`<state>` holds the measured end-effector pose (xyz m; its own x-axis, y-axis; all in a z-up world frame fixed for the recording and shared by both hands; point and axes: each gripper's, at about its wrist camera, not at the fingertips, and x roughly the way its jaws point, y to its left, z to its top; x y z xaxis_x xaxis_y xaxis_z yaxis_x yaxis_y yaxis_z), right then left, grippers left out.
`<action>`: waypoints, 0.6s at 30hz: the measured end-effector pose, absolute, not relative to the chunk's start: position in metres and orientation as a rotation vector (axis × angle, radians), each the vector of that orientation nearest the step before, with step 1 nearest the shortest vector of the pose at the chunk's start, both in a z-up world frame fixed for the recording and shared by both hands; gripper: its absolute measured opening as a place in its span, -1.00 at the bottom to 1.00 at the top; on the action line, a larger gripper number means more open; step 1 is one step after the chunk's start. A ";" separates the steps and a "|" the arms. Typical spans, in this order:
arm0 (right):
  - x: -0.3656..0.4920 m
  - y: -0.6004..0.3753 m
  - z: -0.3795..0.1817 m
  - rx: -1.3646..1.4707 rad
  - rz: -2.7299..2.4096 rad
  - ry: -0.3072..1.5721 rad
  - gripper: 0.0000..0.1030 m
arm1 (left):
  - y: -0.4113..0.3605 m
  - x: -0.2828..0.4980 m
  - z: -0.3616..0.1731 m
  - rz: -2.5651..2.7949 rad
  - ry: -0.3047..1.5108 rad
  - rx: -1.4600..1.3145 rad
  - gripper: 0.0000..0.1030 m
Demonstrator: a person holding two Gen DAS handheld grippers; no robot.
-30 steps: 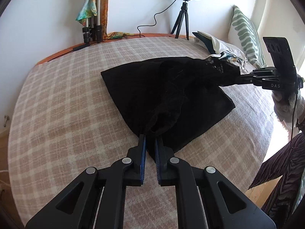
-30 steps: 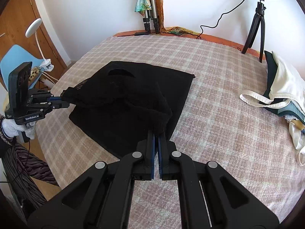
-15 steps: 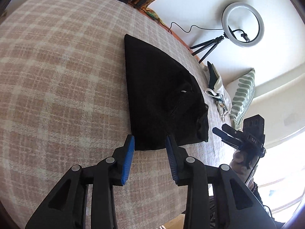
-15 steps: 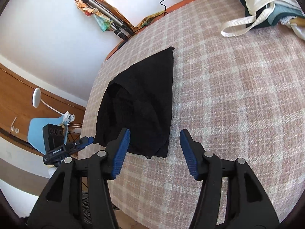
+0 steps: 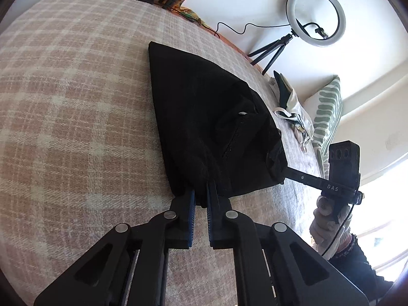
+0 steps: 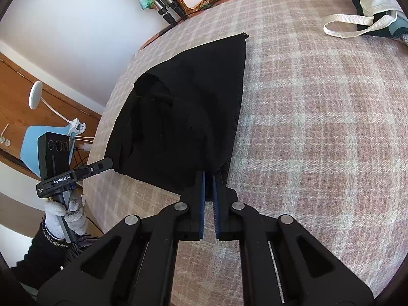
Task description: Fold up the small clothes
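A black garment [image 5: 204, 117] lies folded over on the plaid bed cover; it also shows in the right wrist view [image 6: 188, 107]. My left gripper [image 5: 200, 195] is shut on the garment's near corner, at the bed's front edge. My right gripper [image 6: 208, 178] is shut on the other near corner. Each gripper shows in the other's view: the right one [image 5: 285, 169] at the garment's right corner, the left one [image 6: 111, 164] at its left corner. Gloved hands hold both handles.
A pile of white and dark green clothes [image 5: 290, 102] lies at the far right of the bed, seen too in the right wrist view [image 6: 367, 2]. A striped pillow [image 5: 329, 112], a ring light [image 5: 316, 16] and tripods [image 6: 163, 2] stand behind. A blue chair [image 6: 38, 142] stands beside the bed.
One second ago both grippers held the garment's raised layer. Half a second ago both were open with the layer laid down. Now both have shut on the garment's near corners.
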<state>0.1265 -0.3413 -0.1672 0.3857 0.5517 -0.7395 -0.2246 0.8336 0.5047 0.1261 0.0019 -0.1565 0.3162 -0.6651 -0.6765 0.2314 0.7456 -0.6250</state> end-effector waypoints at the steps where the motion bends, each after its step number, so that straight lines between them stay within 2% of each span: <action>1: 0.125 -0.343 -0.164 0.348 0.509 1.055 -0.91 | 0.005 0.127 -0.156 -0.616 1.100 -0.469 -0.89; 9: 0.119 -0.375 -0.137 0.416 0.500 0.971 -0.93 | 0.044 0.126 -0.148 -0.597 1.044 -0.563 -0.91; 12: 0.112 -0.362 -0.133 0.340 0.529 0.982 -0.93 | 0.043 0.126 -0.156 -0.596 1.067 -0.569 -0.91; 13: 0.111 -0.354 -0.135 0.326 0.558 1.000 -0.90 | 0.040 0.127 -0.159 -0.596 1.078 -0.567 -0.91; 15: 0.107 -0.337 -0.139 0.283 0.589 1.013 -0.73 | 0.035 0.127 -0.163 -0.599 1.094 -0.556 -0.91; 17: 0.103 -0.316 -0.141 0.155 0.580 1.001 -0.50 | 0.030 0.127 -0.162 -0.605 1.097 -0.547 -0.91; 18: 0.102 -0.305 -0.142 0.081 0.572 0.998 -0.47 | 0.029 0.127 -0.161 -0.607 1.095 -0.541 -0.91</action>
